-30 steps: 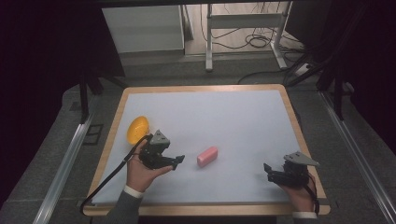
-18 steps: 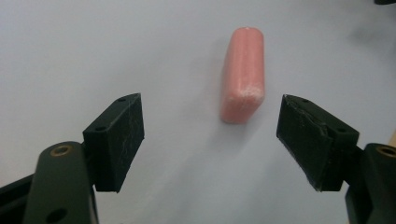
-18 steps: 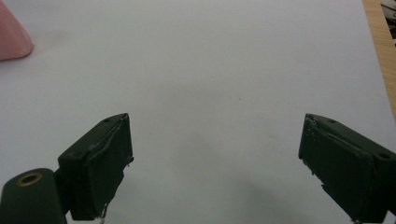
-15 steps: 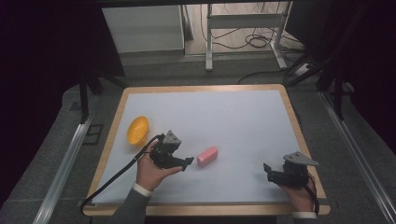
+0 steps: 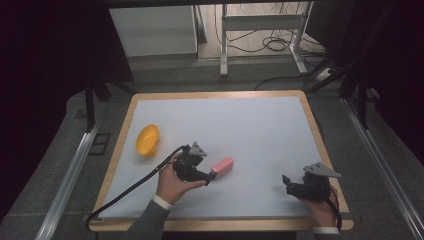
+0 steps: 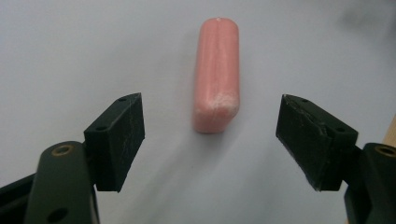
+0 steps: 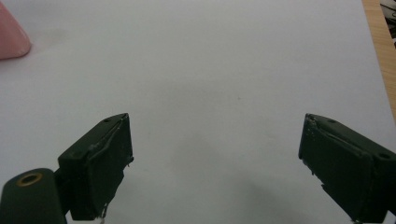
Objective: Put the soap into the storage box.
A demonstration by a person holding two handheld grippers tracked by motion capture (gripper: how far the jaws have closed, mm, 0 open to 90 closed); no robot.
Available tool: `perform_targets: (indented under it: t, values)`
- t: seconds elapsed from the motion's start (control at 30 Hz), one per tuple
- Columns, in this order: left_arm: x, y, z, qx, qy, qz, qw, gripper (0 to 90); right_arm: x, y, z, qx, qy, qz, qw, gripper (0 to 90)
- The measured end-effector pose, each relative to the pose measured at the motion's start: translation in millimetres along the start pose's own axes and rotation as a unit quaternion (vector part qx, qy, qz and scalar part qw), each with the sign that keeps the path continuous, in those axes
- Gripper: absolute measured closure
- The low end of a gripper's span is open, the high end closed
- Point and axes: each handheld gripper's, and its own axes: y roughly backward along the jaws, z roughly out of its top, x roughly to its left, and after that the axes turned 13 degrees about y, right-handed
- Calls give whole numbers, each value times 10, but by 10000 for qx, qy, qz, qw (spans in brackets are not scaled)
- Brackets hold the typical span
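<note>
A pink rounded bar lies on the white table top, a little left of its middle near the front. My left gripper is open, its jaw tips just short of the bar's near end. In the left gripper view the pink bar lies lengthwise ahead, between the lines of the two spread jaws, with nothing held. A yellow bowl-like object sits at the left side of the table. My right gripper rests open near the front right corner, its jaws wide apart over bare table.
The table has a wooden rim. A black cable trails from the left gripper to the front left edge. The pink bar's end shows at the right gripper view's upper left. Table legs and cables lie on the floor beyond.
My left gripper has moved right, away from the yellow object, up to the pink bar's near end. The right gripper has stayed put.
</note>
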Motion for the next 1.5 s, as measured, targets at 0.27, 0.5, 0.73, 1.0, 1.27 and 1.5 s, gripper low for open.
perform_targets:
  t: [0.27,0.5,0.73,1.0,1.27,1.5]
  values:
    - [10,-74,23,37,121,-75,9999,258,0,-6,-3,12,11,2,10000,95]
    - [-38,-173,55,322,2,2,9995,274,7,-16,-5,24,13,5,10000,95]
    - [-141,-279,166,348,-26,-28,9994,307,11,-13,-2,25,50,-19,10000,95]
    - [-81,-439,181,441,126,-75,9989,347,3,-3,1,-2,3,-1,10000,95]
    - [-60,-559,163,449,151,-56,9989,457,4,-1,4,-7,9,-19,10000,95]
    - [-60,-628,137,528,122,39,9985,568,2,-4,2,-3,8,-16,10000,95]
